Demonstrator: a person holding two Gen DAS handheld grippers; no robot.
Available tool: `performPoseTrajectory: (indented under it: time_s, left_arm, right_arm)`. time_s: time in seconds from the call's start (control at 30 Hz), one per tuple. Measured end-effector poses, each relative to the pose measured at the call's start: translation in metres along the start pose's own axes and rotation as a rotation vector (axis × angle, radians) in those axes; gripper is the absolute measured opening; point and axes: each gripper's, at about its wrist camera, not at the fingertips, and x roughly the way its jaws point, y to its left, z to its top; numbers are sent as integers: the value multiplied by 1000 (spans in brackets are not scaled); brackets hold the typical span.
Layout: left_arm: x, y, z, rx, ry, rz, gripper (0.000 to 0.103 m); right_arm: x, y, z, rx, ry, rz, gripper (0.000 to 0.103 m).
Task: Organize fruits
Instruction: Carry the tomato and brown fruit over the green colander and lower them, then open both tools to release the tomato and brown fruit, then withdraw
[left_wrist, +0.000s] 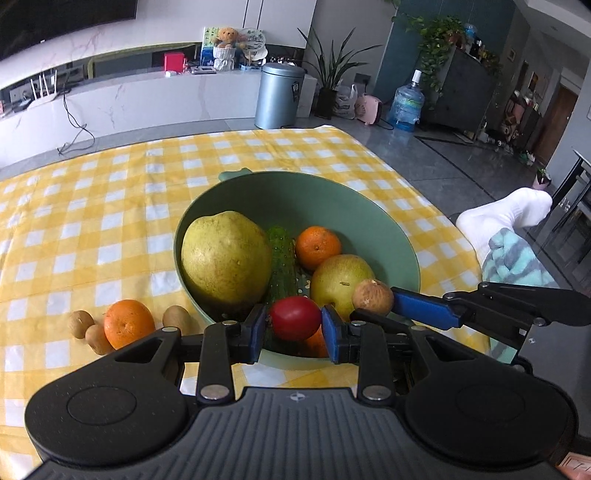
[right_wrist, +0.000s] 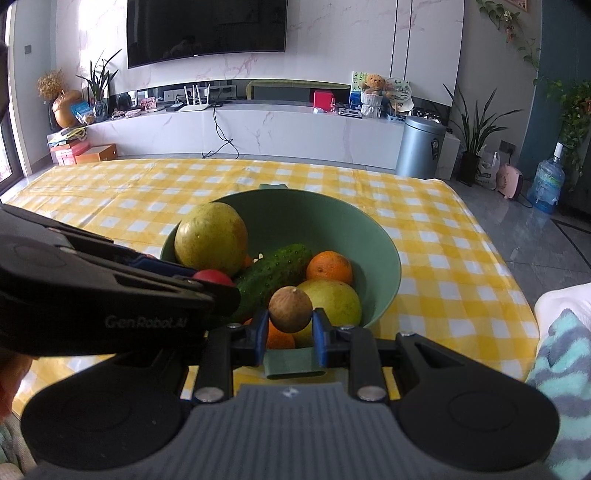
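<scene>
- Left gripper (left_wrist: 294, 328): fingers narrow, blue pads clamped on a small red tomato (left_wrist: 294, 322), held above the near rim of the green bowl (left_wrist: 388, 236).
- Right gripper (right_wrist: 289, 330): fingers at their tightest, pinching a small brown round fruit (right_wrist: 290, 309), also above the bowl's near edge, just right of the tomato.
- In the left wrist view the right gripper comes in from the right side w/ the brown fruit at its tip; in the right wrist view the left gripper crosses in from the left, tomato only partly seen.
- Green bowl sits on the yellow-and-white checked cloth (left_wrist: 110, 192), roughly centre of the table.
- In the bowl: big yellow-green pomelo-like fruit (left_wrist: 225, 258) at left, bumpy green cucumber (left_wrist: 282, 266) lying down the middle, orange (left_wrist: 317, 247) far right, yellow pear (left_wrist: 341, 282) near right. Another bit of orange fruit shows low in the bowl under the tomato; can't tell what exactly.
- Outside the bowl, on the cloth to its near left: one loose orange (left_wrist: 128, 323) w/ three small brown fruits (left_wrist: 79, 323) around it, two on its left, one on its right next to the bowl wall.
- Person's leg in a white sock (left_wrist: 506, 218) at the right table edge, striped teal fabric beside it.
- Far bkgd: white marble-look cabinet, metal bin (left_wrist: 279, 96), water jug (left_wrist: 406, 103), potted plants.
</scene>
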Motion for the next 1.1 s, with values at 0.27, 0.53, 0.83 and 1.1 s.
performPoseTrajectory:
  time_s: [0.27,0.53,0.83,1.1]
  left_arm:
    - [2,1,0,-10,1,-2,36]
    - [-2,4,3,-45,-10,-15,46]
    - [-17,1,7,-40,-78,-7,59]
    - [-39,1,6,-13,-118,38,66]
  right_arm:
    - [4,-1,1,8,5,-7,22]
    - [4,-6,1,61,-1,14,22]
    - [-1,-7,1,96,-42,5,33]
    - [-12,-5,0,111,-96,9,62]
